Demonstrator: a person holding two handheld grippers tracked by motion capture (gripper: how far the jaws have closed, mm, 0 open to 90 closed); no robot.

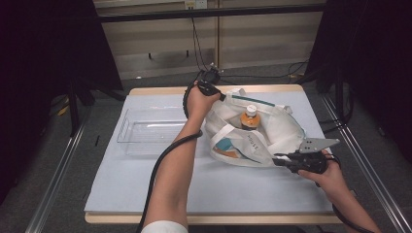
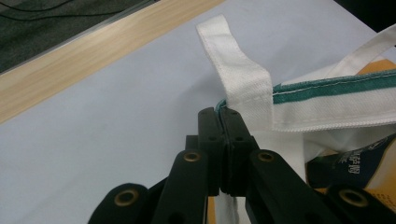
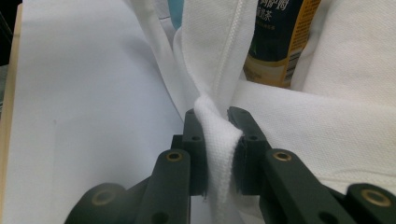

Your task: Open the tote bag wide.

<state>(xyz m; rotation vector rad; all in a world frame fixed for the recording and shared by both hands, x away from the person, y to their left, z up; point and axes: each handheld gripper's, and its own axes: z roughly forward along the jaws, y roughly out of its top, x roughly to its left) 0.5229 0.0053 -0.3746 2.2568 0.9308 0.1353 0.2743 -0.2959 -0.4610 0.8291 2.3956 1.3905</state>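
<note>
Left gripper [image 2: 223, 114] – jaws pinch the rim of the white bag [image 1: 277, 128]. Right gripper [image 3: 215, 122] – jaws pinch its strap [image 3: 219, 140]; a bottle [image 1: 249, 117] stands inside.

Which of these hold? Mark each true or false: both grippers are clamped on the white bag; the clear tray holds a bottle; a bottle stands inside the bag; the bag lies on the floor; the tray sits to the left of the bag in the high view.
1. Both grippers are clamped on the white bag. True: the left gripper pinches its green-trimmed edge, the right gripper a fold of its cloth.
2. The clear tray holds a bottle. False: nothing shows inside it.
3. A bottle stands inside the bag. True.
4. The bag lies on the floor. False: it rests on the table.
5. The tray sits left of the bag. True.
</note>
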